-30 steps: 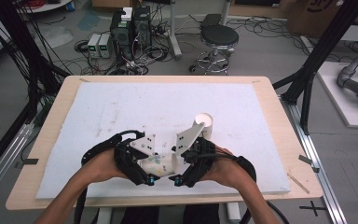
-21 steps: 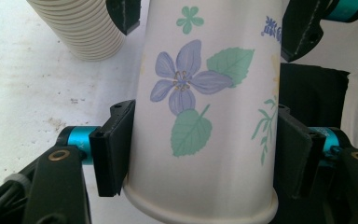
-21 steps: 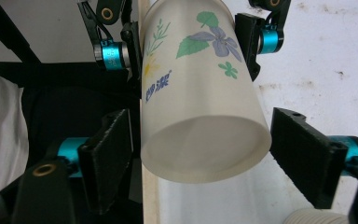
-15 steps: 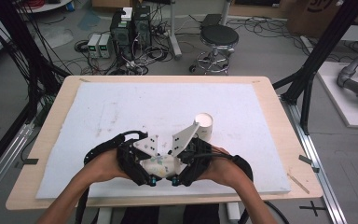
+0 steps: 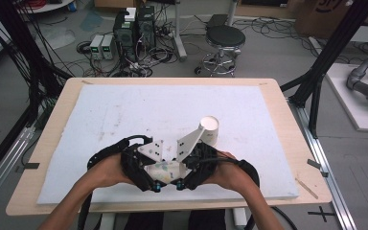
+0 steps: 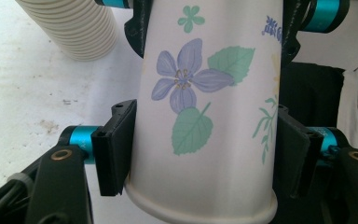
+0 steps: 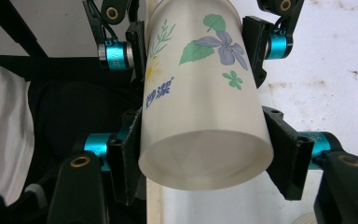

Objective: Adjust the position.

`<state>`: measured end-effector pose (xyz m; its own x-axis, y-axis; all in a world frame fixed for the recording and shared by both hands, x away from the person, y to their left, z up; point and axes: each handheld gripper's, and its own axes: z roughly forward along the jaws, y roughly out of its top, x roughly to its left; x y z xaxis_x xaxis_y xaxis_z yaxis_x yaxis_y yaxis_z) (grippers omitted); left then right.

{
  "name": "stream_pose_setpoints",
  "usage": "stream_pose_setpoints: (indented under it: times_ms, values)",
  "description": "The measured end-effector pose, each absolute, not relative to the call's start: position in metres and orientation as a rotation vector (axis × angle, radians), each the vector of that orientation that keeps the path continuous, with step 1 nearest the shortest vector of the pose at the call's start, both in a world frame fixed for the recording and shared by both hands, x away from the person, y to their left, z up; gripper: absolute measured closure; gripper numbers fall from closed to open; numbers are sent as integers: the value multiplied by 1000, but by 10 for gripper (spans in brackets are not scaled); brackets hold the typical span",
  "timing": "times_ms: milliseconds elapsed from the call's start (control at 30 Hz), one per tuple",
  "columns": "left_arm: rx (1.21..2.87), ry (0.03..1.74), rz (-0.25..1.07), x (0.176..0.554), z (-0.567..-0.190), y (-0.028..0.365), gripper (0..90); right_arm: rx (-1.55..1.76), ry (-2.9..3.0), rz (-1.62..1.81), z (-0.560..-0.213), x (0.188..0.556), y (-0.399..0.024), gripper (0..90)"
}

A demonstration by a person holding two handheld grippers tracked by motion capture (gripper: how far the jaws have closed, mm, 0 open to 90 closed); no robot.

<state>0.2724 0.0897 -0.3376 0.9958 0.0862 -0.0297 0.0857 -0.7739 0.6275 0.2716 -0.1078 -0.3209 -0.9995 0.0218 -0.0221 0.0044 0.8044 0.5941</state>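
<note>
Two grippers of mine, the left gripper (image 5: 146, 170) and the right gripper (image 5: 196, 167), meet at the lower centre of the high view. Both pairs of jaws press on one flowered paper cup (image 6: 205, 116), held between them above the white surface (image 5: 124, 110). A ribbed cup stack (image 5: 209, 129) stands just beyond, right of centre.

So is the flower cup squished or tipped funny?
Not squished: the flowered paper cup keeps its round shape. It is lying sideways, though, clamped between the left gripper and right gripper. The ribbed white cup stands upright on the foam mat. No spill shows.
</note>
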Motion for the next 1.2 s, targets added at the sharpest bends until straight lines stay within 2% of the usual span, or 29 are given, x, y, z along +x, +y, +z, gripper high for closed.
stream_pose_setpoints:
  times_ms: [167,300,333,633,967,1200]
  values:
    - [2453,112,8,273,-339,90,289,24,2954,975,-321,273,-108,374]
    - [2419,128,8,274,-341,91,90,65,2947,970,-322,274,-111,375]
    - [2409,138,-6,276,-341,92,16,72,2942,973,-322,275,-112,375]
    - [2294,169,21,277,-343,104,17,105,2921,1020,-326,276,-122,375]
    - [1946,238,53,272,-353,135,17,187,2788,1304,-333,273,-148,375]
    - [1780,260,51,269,-372,149,17,274,2612,1571,-348,269,-167,375]
